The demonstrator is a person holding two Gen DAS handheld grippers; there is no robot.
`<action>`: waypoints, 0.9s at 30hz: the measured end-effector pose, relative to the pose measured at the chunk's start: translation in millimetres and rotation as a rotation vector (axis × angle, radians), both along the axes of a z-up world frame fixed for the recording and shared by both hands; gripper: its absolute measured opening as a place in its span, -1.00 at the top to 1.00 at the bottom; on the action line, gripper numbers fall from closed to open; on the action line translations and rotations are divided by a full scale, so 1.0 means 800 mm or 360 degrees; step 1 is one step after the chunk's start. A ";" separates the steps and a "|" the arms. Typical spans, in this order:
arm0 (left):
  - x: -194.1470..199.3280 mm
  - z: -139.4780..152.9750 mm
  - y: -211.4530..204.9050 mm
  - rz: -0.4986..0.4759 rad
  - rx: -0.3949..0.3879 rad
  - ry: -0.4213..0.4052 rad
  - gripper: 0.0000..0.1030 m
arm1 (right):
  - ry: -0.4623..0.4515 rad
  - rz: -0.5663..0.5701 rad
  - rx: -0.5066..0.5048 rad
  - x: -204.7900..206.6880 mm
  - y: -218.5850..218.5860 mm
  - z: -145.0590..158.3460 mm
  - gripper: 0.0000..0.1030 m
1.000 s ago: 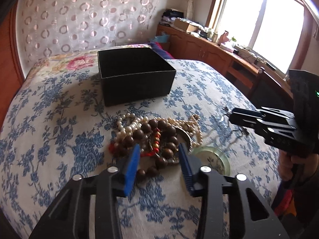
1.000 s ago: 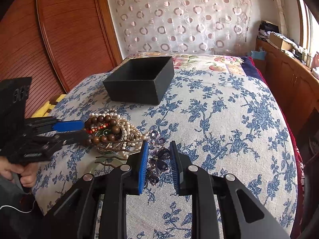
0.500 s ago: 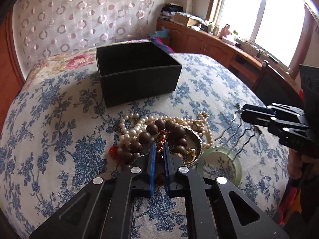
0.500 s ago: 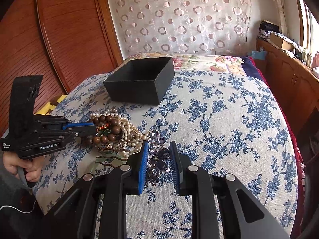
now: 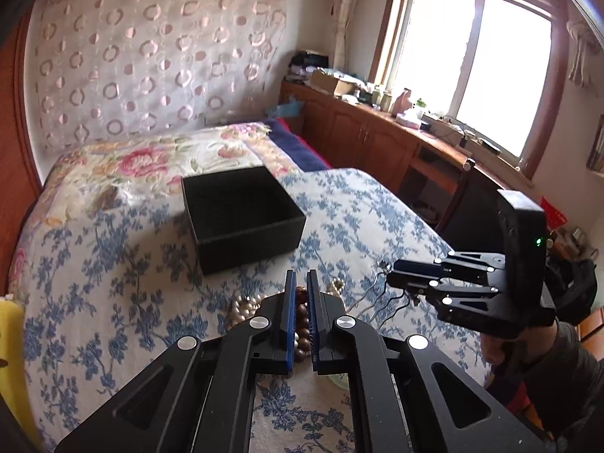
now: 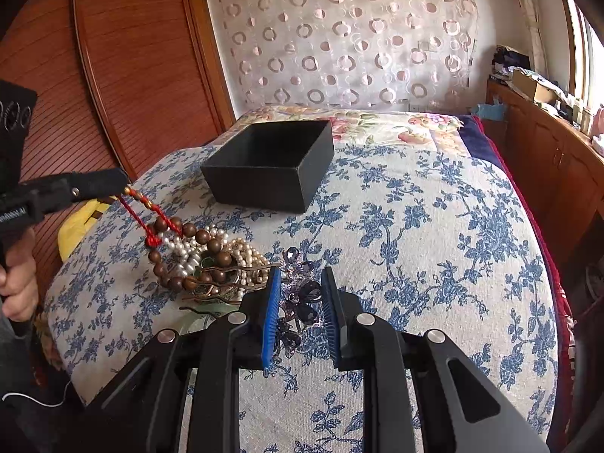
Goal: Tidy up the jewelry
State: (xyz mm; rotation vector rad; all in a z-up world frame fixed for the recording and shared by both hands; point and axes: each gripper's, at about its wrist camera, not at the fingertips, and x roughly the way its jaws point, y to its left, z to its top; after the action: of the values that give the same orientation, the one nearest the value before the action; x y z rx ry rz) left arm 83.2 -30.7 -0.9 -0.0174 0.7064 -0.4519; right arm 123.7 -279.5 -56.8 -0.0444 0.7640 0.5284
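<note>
Right wrist view: left gripper (image 6: pixel 122 185) pinches the bead bracelet's (image 6: pixel 188 256) red cord (image 6: pixel 137 219); pile half hidden.

place: home bedroom | evidence: bed (image 6: pixel 434 226) with floral bedspread, wooden headboard (image 6: pixel 124 75), window (image 5: pixel 472 68)

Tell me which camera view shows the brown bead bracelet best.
The right wrist view: the brown bead bracelet shows almost whole, its red cord pinched by the left hand-held gripper. The left wrist view shows only a few beads between that gripper's fingers.
</note>
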 end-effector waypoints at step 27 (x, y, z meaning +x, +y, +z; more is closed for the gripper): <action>-0.011 0.074 0.034 0.0090 -0.0043 -0.0179 0.91 | -0.0024 -0.0006 0.0015 -0.002 -0.003 0.007 0.54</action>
State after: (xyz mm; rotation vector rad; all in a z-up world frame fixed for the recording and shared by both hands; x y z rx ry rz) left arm 74.8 -3.8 58.1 -0.0372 0.5876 -0.4049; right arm 122.0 -281.7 -51.4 -0.0382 0.7464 0.5275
